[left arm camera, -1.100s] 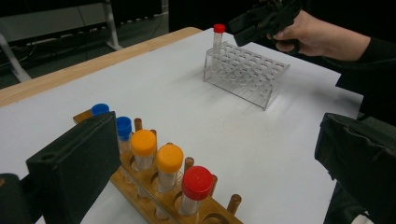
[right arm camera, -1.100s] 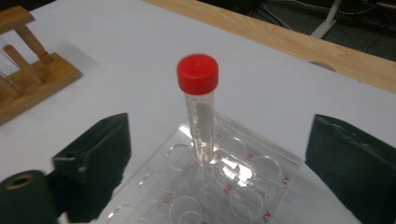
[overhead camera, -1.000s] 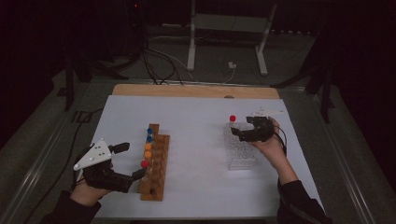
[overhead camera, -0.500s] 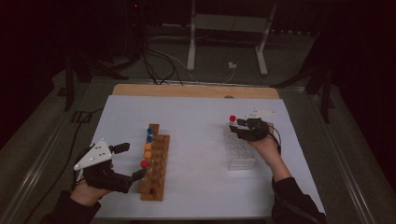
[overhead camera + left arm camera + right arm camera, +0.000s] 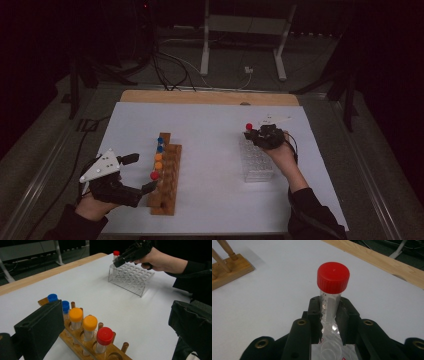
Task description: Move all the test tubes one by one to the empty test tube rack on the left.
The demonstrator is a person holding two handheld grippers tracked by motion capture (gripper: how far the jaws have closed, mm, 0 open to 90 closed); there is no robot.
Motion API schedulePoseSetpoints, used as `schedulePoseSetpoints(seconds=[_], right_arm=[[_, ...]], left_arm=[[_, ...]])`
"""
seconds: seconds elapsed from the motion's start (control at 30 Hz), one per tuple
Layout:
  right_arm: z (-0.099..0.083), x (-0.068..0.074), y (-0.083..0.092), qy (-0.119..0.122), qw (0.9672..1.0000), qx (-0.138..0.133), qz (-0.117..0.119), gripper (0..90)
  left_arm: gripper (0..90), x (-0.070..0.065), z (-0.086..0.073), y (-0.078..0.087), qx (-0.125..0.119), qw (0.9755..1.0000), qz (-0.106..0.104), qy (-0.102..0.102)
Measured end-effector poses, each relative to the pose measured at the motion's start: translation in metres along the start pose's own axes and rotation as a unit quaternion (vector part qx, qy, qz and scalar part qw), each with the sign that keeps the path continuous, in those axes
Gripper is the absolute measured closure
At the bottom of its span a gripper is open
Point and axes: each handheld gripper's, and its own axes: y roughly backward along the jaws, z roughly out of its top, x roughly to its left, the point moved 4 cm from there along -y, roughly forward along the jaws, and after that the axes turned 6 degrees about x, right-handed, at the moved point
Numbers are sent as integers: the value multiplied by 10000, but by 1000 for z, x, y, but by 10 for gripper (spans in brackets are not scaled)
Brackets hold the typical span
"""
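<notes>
- Your right gripper [image 5: 329, 312] has its jaws pinched on the clear body of a red-capped tube [image 5: 332, 290], just under the cap; the grip looks centred and the tube stands close to upright.
- In the high view that tube [image 5: 248, 127] sits at the far left corner of the clear rack [image 5: 256, 160], right of centre on the white sheet [image 5: 210, 130]. From these views you cannot tell whether its foot is already seated in a well.
- Judged step: seating this tube in a far corner well of the clear rack. Keep the tube vertical, align it over one well, lower straight, and release only when it stops sinking.
- Risk: the rack is light plastic; a tilted push could skate it across the sheet. No side load.
- Your left gripper [image 5: 131, 172] has its jaws spread wide, holding nothing, beside the near end of the wooden rack [image 5: 167, 185].
- The wooden rack [image 5: 100, 350] holds two blue-capped tubes [image 5: 65, 307] at the far end, then two orange-capped tubes [image 5: 75, 315], then one red-capped one [image 5: 104, 336] nearest you.
- Keep your left gripper clear of those caps; steady the wooden rack only if needed.
</notes>
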Motion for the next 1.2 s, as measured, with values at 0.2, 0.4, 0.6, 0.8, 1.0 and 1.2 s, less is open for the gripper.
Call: schedulePoseSetpoints(seconds=[0.2, 0.4, 0.6, 0.8, 1.0, 1.2], right_arm=[[0, 0, 3, 9, 10000, -33, -5, 751], [5, 1, 10, 15, 10000, -74, -17, 752], [11, 1, 21, 12, 9999, -140, -47, 753], [19, 3, 36, 76, 9996, -261, -76, 754], [26, 8, 50, 158, 9992, -361, -71, 754], [32, 14, 59, 208, 9989, -414, -33, 754]], left_arm=[[10, 0, 0, -1, 12, 10000, -20, 12], [10, -1, 0, -1, 26, 10000, -40, -9], [10, -1, 0, -2, 35, 10000, -64, -29], [11, -2, 0, -3, 57, 9999, -78, -46], [10, -3, 0, -4, 77, 9999, -116, -34], [10, -4, 1, -5, 89, 9999, -135, -56]])
